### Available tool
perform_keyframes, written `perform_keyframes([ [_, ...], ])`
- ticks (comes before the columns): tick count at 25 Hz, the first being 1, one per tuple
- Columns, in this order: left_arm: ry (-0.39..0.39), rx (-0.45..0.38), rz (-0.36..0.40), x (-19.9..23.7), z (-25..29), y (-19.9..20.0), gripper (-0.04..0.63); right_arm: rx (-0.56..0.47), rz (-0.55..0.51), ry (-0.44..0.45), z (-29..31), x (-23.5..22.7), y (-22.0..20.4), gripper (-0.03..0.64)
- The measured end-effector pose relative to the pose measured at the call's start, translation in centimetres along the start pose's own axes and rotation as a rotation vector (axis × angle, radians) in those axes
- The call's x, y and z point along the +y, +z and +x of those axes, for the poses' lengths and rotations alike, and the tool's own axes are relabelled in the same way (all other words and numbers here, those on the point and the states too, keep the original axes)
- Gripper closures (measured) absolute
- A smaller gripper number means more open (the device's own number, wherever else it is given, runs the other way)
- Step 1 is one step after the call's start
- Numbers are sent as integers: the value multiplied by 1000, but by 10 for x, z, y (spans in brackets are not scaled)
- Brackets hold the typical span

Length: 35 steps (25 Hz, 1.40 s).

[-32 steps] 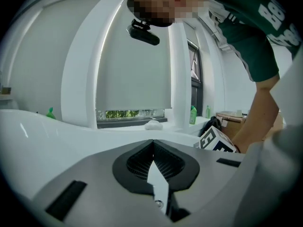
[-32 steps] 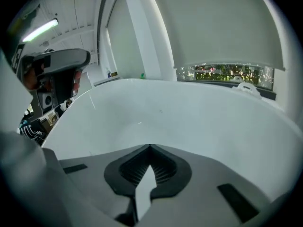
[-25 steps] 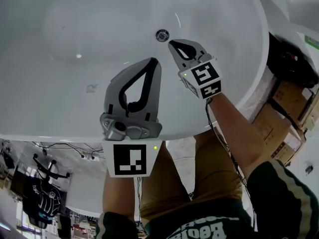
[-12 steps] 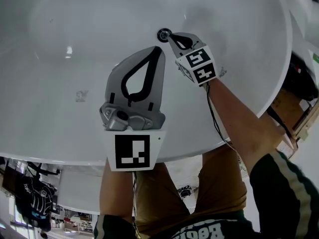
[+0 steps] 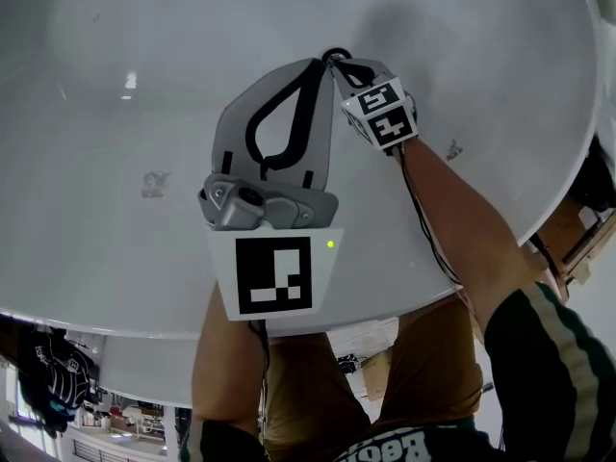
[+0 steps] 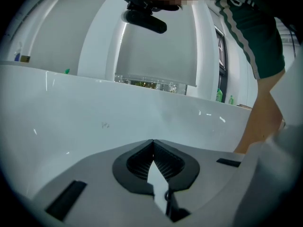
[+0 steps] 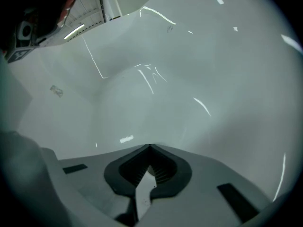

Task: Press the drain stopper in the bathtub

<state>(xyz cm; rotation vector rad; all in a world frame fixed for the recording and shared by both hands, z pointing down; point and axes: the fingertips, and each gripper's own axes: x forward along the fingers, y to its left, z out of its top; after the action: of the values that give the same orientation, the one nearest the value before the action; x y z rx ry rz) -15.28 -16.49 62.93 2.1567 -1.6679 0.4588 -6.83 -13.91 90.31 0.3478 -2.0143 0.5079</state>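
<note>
White, 1 bathtub, 2 grippers, left gripper and right gripper fingers together

The bathtub has a smooth, glossy white surface, and the lamps make bright streaks on it. The left gripper and the right gripper have shells of matt grey plastic, with black ribbed pads inside. The marker cube looks matt. The sleeve is green cloth.
</note>
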Motion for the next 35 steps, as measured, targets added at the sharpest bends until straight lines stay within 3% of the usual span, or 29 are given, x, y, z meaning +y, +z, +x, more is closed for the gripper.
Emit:
perform_keyframes([
  [9, 34, 75, -51, 9, 5, -18, 589, 98, -16, -38, 34, -12, -18, 601],
  [13, 29, 106, -41, 9, 10, -25, 589, 150, -51, -44, 43, -14, -24, 601],
  [19, 14, 158, -100, 12, 13, -36, 589, 145, -13, -57, 45, -17, -30, 601],
  [24, 30, 161, -96, 14, 21, -32, 589, 169, 117, -60, 50, -17, -32, 601],
  [30, 5, 166, -152, 9, 34, -38, 589, 237, 62, -71, 46, -17, -30, 601],
  [35, 2, 162, -138, 8, 37, -41, 589, 240, 38, -63, 50, -15, -31, 601],
])
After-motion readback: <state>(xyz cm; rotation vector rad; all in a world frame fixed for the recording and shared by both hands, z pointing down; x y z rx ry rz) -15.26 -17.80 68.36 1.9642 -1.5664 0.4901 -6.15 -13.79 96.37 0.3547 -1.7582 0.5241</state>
